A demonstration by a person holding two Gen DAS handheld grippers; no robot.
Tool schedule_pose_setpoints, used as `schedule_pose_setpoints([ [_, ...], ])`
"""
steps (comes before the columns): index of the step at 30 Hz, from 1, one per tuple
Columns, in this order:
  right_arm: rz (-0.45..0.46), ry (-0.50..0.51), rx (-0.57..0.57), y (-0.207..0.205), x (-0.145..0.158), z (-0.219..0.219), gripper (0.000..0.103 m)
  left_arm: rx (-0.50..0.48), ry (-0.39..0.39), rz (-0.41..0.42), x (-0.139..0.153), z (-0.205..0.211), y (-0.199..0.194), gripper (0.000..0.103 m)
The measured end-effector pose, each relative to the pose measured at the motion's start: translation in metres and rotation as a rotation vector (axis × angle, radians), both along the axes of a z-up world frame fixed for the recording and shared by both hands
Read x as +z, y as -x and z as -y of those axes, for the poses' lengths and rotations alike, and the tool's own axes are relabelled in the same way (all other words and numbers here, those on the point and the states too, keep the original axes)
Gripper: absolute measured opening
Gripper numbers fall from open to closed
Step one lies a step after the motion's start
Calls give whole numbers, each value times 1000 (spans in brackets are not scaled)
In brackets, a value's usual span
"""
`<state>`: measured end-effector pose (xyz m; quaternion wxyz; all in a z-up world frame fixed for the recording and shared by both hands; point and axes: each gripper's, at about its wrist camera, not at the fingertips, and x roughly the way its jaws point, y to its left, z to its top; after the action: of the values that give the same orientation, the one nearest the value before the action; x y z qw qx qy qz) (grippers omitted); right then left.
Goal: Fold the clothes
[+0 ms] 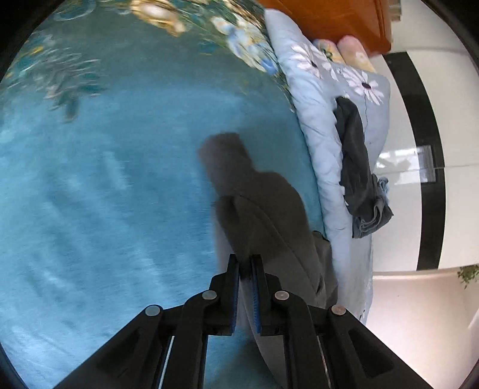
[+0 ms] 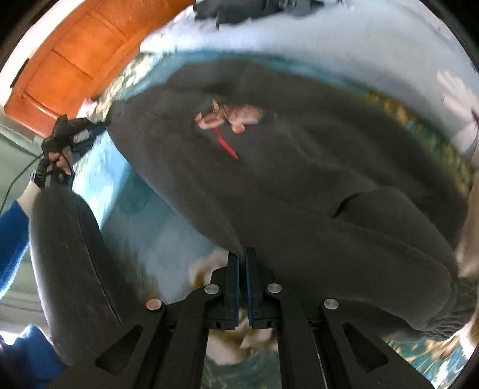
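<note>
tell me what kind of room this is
Most likely a bedroom: a bed with a teal floral sheet, a folded pale blue quilt with pillows behind it, and an orange wooden headboard.

Bedspread (image 1: 89, 179) motion-blurred (floral border too)

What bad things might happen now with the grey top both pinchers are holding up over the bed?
The grey sweatshirt is pinched only at thin edges by the left gripper and right gripper, so cloth may slip out mid-swing. A sleeve dangles loose at the side and could tuck under, spoiling the fold. The dark clothes sit on the quilt near the bed's edge; a swinging sweatshirt might drag them off.
</note>
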<state>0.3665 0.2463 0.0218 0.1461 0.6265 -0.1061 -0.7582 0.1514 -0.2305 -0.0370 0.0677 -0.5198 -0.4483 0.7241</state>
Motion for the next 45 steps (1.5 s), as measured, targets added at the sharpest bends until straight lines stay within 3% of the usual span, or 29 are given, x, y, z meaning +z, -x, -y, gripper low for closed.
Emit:
schedule_pose_setpoints([
  [8,135,23,30,-26,-34,20,5,-51,9,53,-2,16,-21,10],
  [10,141,31,25,-29,-36,18,6,-58,6,58,-4,14,-19,17],
  [12,142,43,12,-32,-36,14,8,-56,-12,48,0,15,-20,39],
  [14,132,54,1,-35,-32,8,9,-53,-26,39,3,15,-19,51],
  [17,110,48,-21,-39,-18,5,21,-45,-25,41,7,14,-13,58],
  [19,80,46,-57,-44,-5,-3,35,-33,-5,66,6,14,-7,60],
  [22,9,75,-194,-59,16,-31,51,-3,7,99,-3,17,-3,60],
  [27,-40,103,-577,-112,24,-98,56,69,-22,161,-26,19,1,62],
  [30,-1,251,-824,-140,3,-131,61,79,-38,171,-35,13,3,62],
  [33,-37,407,-987,-149,-4,-155,64,95,-52,177,-39,13,3,62],
  [37,-37,513,-1083,-136,-17,-159,66,123,-74,188,-41,14,6,60],
  [43,96,604,-1261,-129,-50,-164,66,149,-66,215,-41,10,9,60],
  [45,123,609,-1281,-124,-53,-162,63,165,-73,212,-41,10,9,53],
])
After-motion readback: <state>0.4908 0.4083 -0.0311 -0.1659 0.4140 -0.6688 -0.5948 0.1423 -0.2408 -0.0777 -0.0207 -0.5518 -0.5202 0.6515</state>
